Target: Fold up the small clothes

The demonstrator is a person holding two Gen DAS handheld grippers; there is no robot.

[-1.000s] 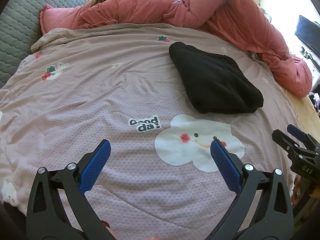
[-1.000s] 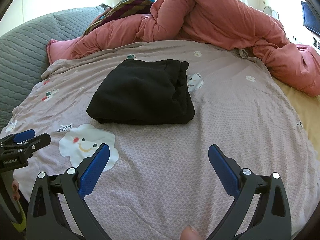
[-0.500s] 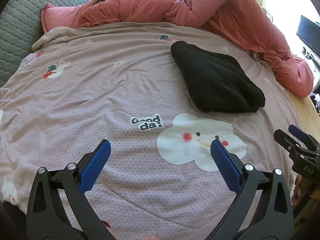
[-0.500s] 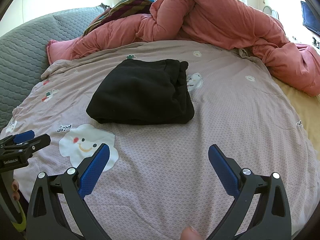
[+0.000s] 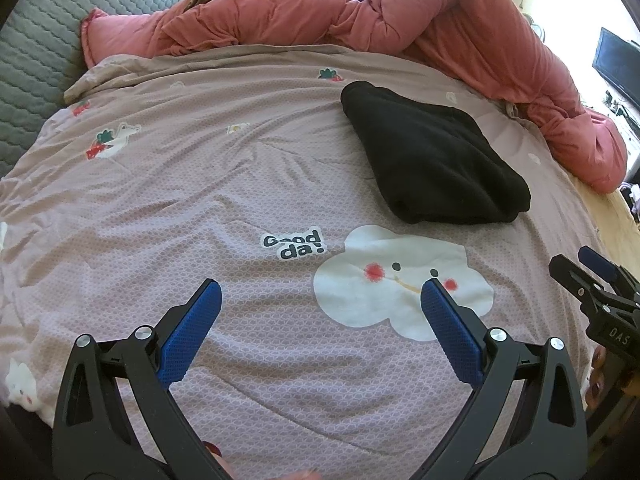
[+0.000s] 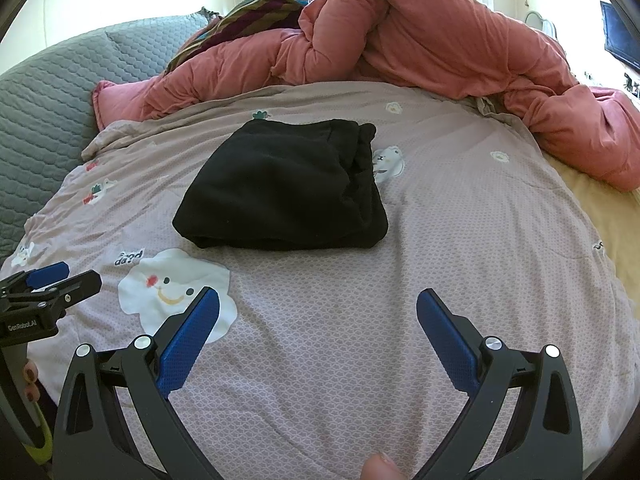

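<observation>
Lying folded into a compact, roughly rectangular bundle, the black garment [image 5: 434, 164] [image 6: 286, 188] looks like thick, matte fleece, with a gathered edge bunched along its right side in the right wrist view. It rests on the bed's mauve cover [image 5: 200, 184] [image 6: 460, 240], a thin fabric printed with a fine scale pattern and lightly wrinkled. A white smiling cloud print [image 5: 400, 284] [image 6: 172, 292] sits just in front of the garment, beside small lettering [image 5: 296, 244].

The left gripper [image 5: 318, 322] [image 6: 48, 288] hovers low over the cover, its blue textured fingers [image 5: 192, 332] spread wide apart and holding nothing. The right gripper [image 6: 318, 334] [image 5: 592, 280] is likewise wide apart and empty, above the cover, well short of the garment.

A puffy salmon-pink quilt [image 5: 440, 16] [image 6: 420, 40] is heaped along the far side and curls down the right edge. A striped blanket [image 6: 256, 12] lies on top of it. A grey quilted headboard [image 5: 36, 60] [image 6: 52, 88] rises at the left. A dark screen [image 5: 616, 64] stands at the far right. Nothing lies between either gripper and the garment.
</observation>
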